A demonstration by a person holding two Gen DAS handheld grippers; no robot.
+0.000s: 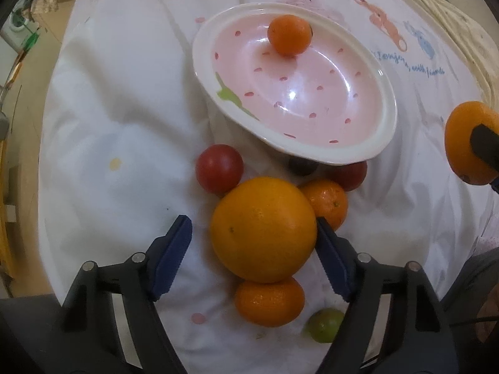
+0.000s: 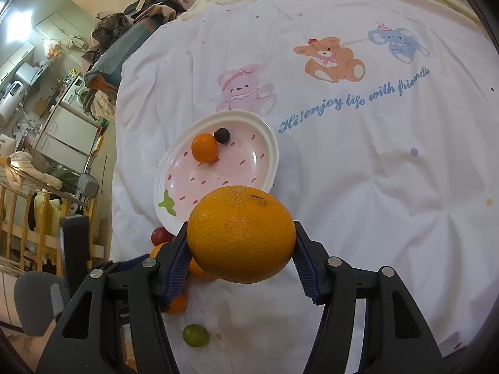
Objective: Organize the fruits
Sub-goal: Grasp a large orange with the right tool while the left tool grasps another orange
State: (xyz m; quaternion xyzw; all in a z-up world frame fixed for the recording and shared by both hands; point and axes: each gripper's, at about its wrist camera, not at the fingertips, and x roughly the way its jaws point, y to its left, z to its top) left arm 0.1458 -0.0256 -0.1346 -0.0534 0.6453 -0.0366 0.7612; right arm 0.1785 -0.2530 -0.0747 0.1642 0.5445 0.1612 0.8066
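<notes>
left gripper (image 1: pixel 252 243): straddling big orange (image 1: pixel 263 229), right pad touching, left pad apart
right gripper (image 2: pixel 240 249): clamping lifted orange (image 2: pixel 241 233), plate (image 2: pixel 265 131) lying just beyond

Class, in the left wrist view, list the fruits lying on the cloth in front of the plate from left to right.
Red tomato → large orange → green grape → the other red fruit, half hidden under the plate's rim.

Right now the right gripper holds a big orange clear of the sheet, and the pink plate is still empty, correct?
Not quite. The right gripper does hold a big orange, but the pink plate is not empty: the right wrist view shows a small orange and a dark round fruit already in it.
</notes>
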